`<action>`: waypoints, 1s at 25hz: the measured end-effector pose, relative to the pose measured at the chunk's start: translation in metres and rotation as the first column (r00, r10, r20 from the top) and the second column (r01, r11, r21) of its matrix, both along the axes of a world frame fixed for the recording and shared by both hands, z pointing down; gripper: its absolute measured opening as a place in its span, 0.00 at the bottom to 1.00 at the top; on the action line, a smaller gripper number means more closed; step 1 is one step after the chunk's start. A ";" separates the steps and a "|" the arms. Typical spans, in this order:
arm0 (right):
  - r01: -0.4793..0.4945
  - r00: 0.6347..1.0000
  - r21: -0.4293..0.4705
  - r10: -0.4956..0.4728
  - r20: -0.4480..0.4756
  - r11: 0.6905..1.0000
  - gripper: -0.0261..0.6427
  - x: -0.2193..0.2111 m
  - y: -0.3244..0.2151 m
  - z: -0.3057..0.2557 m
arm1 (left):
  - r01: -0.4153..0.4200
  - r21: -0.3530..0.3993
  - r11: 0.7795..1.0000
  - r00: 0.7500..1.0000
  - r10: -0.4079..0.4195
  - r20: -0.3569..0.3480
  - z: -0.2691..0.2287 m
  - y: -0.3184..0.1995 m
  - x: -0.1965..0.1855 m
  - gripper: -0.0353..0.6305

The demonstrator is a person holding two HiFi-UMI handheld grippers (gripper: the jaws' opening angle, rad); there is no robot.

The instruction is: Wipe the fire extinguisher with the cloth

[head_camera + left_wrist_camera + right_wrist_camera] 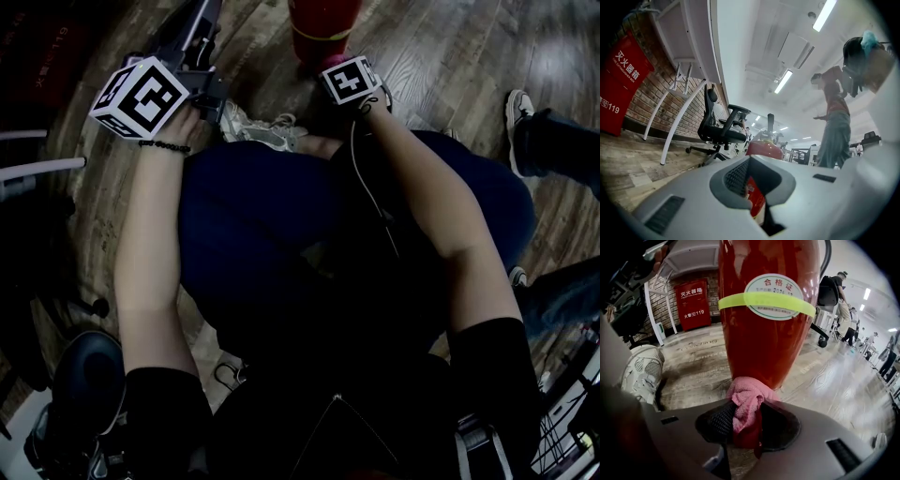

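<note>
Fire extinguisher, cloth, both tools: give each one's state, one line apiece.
Fire extinguisher: upright on the floor.
Cloth: pink, bunched, pressed against the extinguisher's lower body.
Right tool: shut on the cloth.
Left tool: jaws slightly apart, empty.

There are 2 grippers, the left gripper (752, 187) and the right gripper (745, 427), bearing 2 marker cubes (141, 97), 1 each. Touching the right gripper's jaw tips stands 1 fire extinguisher (768, 319); between those jaws sits 1 pink cloth (746, 404). Beyond, to their left, stands 1 red fire cabinet (693, 303). Ahead of the left gripper stands 1 black office chair (723, 129).
</note>
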State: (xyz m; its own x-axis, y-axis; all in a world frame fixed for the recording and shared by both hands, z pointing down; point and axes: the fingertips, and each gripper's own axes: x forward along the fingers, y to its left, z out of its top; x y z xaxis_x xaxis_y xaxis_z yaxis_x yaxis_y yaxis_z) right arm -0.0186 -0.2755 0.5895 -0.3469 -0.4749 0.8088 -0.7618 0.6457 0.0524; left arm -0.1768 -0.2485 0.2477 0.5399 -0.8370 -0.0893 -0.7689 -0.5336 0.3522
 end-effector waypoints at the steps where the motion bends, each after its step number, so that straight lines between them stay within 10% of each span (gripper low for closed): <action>1: -0.002 1.000 -0.007 0.002 -0.002 1.000 0.25 0.001 0.002 -0.002 | 0.004 -0.001 1.000 1.000 -0.004 0.002 0.000 0.000 -0.001 0.08; 7: -0.074 0.988 -0.016 0.076 0.137 0.997 0.25 -0.009 0.026 -0.053 | 0.030 -0.012 0.999 1.000 -0.030 0.001 0.000 0.001 -0.007 0.08; 11: -0.001 0.982 0.182 -0.033 0.185 0.983 0.25 -0.031 0.034 -0.118 | 0.038 -0.009 0.999 0.999 -0.038 0.014 -0.001 0.003 -0.007 0.08; 25: 0.074 0.950 0.719 -0.267 0.159 0.691 0.25 -0.056 0.046 -0.326 | 0.048 -0.013 0.999 0.999 -0.048 0.020 0.002 0.002 -0.010 0.07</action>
